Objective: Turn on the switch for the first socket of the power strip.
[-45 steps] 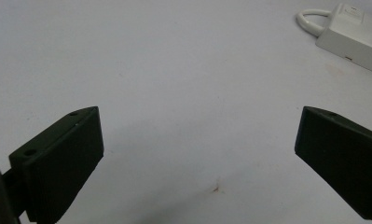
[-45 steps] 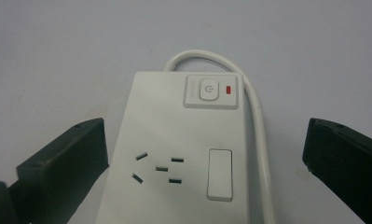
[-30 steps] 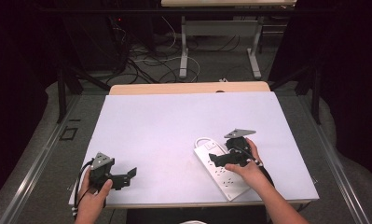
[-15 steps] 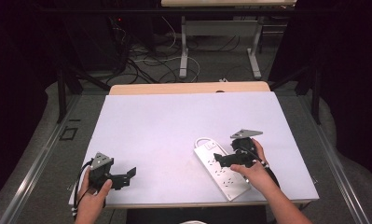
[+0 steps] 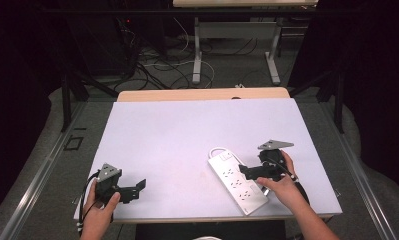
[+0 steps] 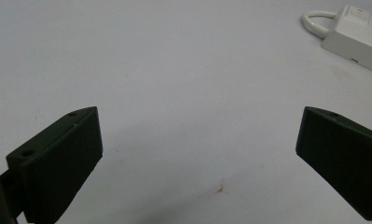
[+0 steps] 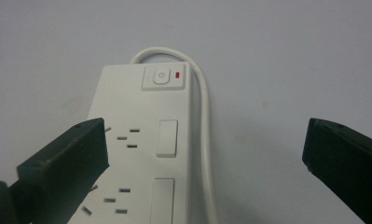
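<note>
A white power strip [image 5: 237,181] lies flat on the table [image 5: 187,135], toward the near right part of it, set at a slant so that its switch end points away from the person and its other end reaches close to the near edge. In the right gripper view its switch [image 7: 161,76] sits at the far end with a small red light [image 7: 177,74] just beside it, and rows of sockets run down the body toward the camera. A white cord [image 7: 203,116] loops out of the switch end and runs back along one long side of the strip, touching the table. The right gripper [image 5: 249,172] hovers over the strip's middle, held in the right hand [image 5: 282,185], its jaws spread wide; from its own camera one jaw hangs above the sockets and the other above bare table beyond the cord, pinching nothing. Whether a jaw touches the strip I cannot tell. Well apart, near the table's near left corner, the left gripper [image 5: 137,187] sits low in the left hand [image 5: 99,212], its jaws also spread wide with only table between them. In its view the strip's switch end and cord loop lie far off at the upper right. A small brownish mark [image 6: 219,188] stains the table between those jaws.
</note>
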Demonstrator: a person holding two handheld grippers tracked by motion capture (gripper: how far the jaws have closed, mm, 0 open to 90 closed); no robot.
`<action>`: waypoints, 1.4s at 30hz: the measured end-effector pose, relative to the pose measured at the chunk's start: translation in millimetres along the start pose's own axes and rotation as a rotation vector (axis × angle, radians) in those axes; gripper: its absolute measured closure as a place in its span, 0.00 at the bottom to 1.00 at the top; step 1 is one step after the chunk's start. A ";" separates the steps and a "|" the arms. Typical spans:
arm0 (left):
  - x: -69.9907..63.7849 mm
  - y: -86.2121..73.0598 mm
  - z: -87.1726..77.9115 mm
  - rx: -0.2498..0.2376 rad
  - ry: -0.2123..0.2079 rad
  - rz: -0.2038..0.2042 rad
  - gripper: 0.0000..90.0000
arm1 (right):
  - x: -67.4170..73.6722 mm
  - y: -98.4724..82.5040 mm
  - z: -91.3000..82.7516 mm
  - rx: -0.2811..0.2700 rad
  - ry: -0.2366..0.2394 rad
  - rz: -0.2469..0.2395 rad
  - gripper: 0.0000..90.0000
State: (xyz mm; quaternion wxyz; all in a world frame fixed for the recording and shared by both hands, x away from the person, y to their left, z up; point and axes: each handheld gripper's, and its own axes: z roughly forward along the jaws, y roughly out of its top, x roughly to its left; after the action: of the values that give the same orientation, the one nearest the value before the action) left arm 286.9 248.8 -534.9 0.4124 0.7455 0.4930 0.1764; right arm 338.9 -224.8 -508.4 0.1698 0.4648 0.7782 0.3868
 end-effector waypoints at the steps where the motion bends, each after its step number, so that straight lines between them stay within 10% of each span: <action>1: 0.2 0.0 -0.2 0.002 0.000 0.003 0.00 | -1.5 -1.0 -0.8 -0.002 -0.003 -0.002 0.00; 42: 1.5 -0.4 0.9 -0.002 -0.001 -0.007 0.00 | -73.9 -47.9 -33.5 -0.069 -0.144 0.149 0.00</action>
State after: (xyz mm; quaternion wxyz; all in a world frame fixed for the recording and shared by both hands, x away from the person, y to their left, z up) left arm 287.9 249.8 -536.0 0.4141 0.7433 0.4953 0.1750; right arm 327.3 -315.8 -530.3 0.2119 0.5421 0.7133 0.3903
